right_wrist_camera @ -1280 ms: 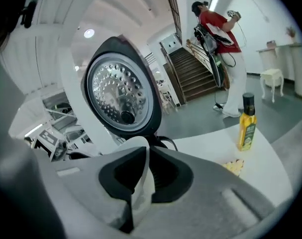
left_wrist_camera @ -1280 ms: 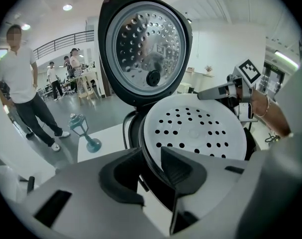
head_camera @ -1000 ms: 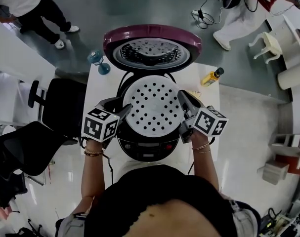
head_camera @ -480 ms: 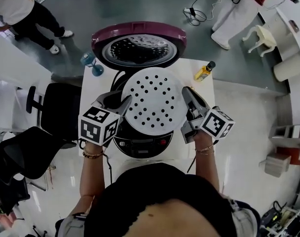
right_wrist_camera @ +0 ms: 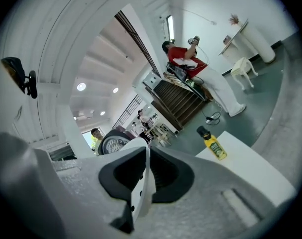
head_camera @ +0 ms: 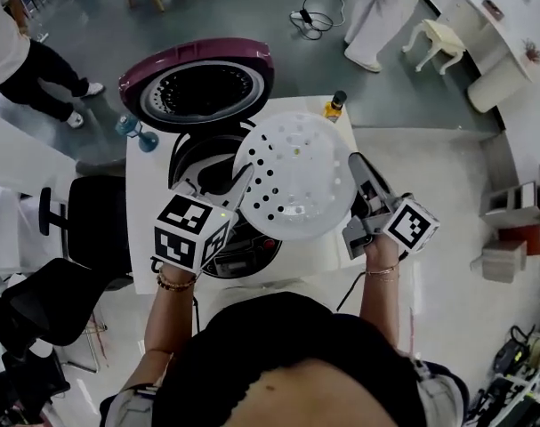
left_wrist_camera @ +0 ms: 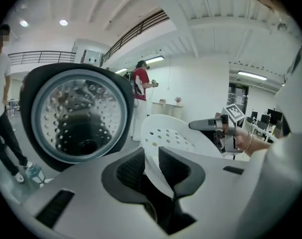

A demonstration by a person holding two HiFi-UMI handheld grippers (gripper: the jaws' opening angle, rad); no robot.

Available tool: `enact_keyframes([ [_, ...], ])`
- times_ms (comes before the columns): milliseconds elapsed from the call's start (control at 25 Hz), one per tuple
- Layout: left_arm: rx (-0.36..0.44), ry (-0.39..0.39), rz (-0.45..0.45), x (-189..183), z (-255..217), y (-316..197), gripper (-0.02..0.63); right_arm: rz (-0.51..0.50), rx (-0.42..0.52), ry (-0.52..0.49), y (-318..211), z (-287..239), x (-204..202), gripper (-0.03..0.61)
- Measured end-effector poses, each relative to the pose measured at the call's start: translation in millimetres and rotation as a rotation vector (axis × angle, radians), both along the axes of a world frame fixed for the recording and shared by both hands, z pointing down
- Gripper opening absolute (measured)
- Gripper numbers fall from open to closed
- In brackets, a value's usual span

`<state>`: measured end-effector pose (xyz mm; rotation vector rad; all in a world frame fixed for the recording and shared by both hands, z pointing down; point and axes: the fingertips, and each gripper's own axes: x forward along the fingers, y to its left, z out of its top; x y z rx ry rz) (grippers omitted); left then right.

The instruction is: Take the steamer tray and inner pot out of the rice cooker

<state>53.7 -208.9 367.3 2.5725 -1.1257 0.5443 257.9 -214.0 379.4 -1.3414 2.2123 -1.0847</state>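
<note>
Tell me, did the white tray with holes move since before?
Yes. The steamer tray sat over the open rice cooker; now it is off it, toward the picture's right.

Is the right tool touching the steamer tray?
Touching. The right gripper view shows the right tool clamped on the steamer tray, with the tray's thin white rim pinched between its jaws.

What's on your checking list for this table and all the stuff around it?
Surface: white table holds the rice cooker, lid open.
Job's things: steamer tray lifted clear of the cooker; inner pot not clearly seen.
Clutter: yellow bottle on table.
Grippers: left gripper, fingers have just been closing, shut on tray's rim; right gripper shut on opposite rim.
Cables: cord on floor.
Surroundings: black chairs, people standing.
</note>
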Motion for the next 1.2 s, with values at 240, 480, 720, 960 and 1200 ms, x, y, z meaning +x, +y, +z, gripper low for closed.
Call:
enact_keyframes([
  [240, 0.021, 0.047, 0.122, 80, -2, 32, 0.087, 0.056, 0.046, -0.071, 51, -12, 73, 0.028],
  [480, -0.067, 0.105, 0.151, 155, 16, 85, 0.091, 0.033, 0.022, -0.073, 101, 0, 142, 0.028],
  [720, -0.250, 0.132, 0.075, 180, 83, 128, 0.101, -0.074, -0.067, -0.078, 116, 51, 162, 0.028],
  [960, -0.424, 0.084, -0.046, 176, 167, 130, 0.100, -0.175, -0.136, -0.182, 92, 129, 142, 0.028],
  [1200, -0.507, -0.004, -0.200, 162, 241, 124, 0.077, -0.232, -0.207, -0.020, 65, 220, 147, 0.028],
])
